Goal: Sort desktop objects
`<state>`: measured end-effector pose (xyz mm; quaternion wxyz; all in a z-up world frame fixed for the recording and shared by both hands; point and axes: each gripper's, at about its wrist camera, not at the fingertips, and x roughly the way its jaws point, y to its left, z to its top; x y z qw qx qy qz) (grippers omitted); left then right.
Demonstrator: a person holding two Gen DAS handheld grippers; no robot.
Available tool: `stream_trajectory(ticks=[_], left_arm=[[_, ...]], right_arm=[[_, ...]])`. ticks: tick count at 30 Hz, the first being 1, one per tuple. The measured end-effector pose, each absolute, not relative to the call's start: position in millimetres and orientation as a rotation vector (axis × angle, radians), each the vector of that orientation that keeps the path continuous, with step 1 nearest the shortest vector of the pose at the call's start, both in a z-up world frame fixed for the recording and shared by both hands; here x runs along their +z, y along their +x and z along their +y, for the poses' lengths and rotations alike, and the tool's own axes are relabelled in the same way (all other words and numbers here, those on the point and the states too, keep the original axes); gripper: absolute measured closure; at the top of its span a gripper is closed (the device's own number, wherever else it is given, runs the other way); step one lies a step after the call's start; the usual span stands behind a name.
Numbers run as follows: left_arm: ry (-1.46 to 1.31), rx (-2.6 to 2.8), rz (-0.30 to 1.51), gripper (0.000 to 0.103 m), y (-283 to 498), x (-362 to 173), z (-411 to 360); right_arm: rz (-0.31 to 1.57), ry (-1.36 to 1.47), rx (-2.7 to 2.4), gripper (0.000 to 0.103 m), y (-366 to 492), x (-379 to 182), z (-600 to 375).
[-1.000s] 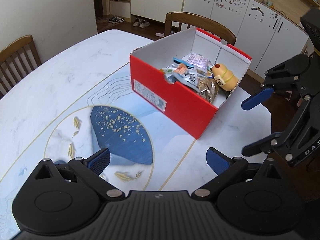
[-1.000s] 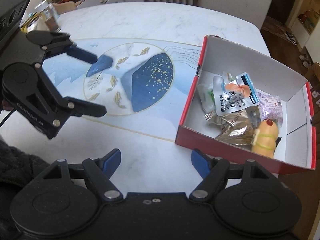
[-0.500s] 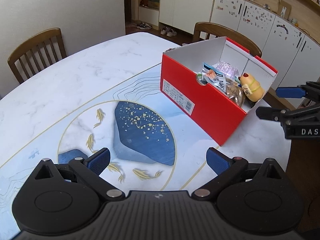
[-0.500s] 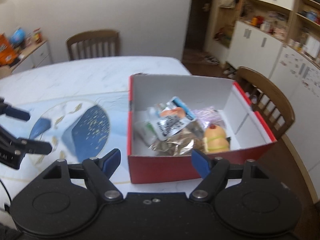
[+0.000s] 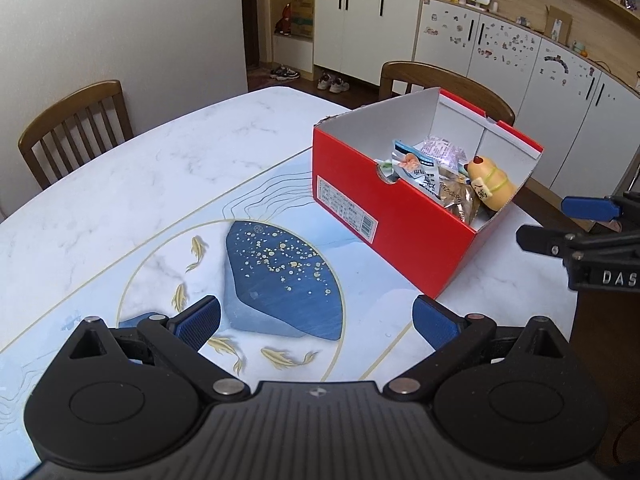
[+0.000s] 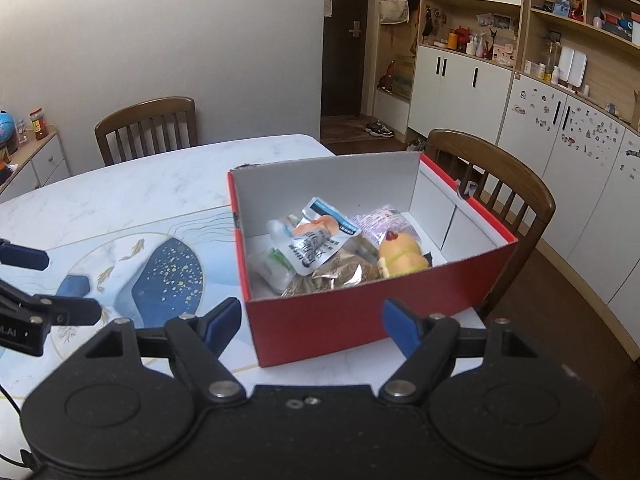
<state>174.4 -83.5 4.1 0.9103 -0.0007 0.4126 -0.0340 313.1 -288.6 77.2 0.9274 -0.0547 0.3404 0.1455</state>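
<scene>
A red cardboard box [image 5: 404, 222] with a white inside stands on the marble table; it also shows in the right wrist view [image 6: 360, 320]. It holds several snack packets [image 6: 316, 240] and a yellow toy figure [image 6: 400, 258], also seen in the left wrist view [image 5: 490, 186]. My left gripper [image 5: 316, 320] is open and empty, above the table's blue fish pattern, short of the box. My right gripper [image 6: 312, 322] is open and empty, just in front of the box's near wall. Each gripper appears at the edge of the other's view.
Wooden chairs [image 5: 76, 128] [image 6: 492, 184] stand around the table [image 5: 120, 184]. White cabinets [image 5: 500, 48] line the far wall. The table edge lies just right of the box [image 5: 532, 236].
Both grippers have pulled back and tilted up, so the box looks farther and the room shows. The right gripper swung round to face the box's long side. Both stayed open.
</scene>
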Motion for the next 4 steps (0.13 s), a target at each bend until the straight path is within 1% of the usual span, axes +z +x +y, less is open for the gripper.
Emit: stream_trajectory(ticks=[4], left_arm=[[0.0,-0.065,0.84,0.0,170.6,4.5,-81.8]], right_arm=[[0.696,-0.124,0.319,0.025,307.5,76.0,-279.4]])
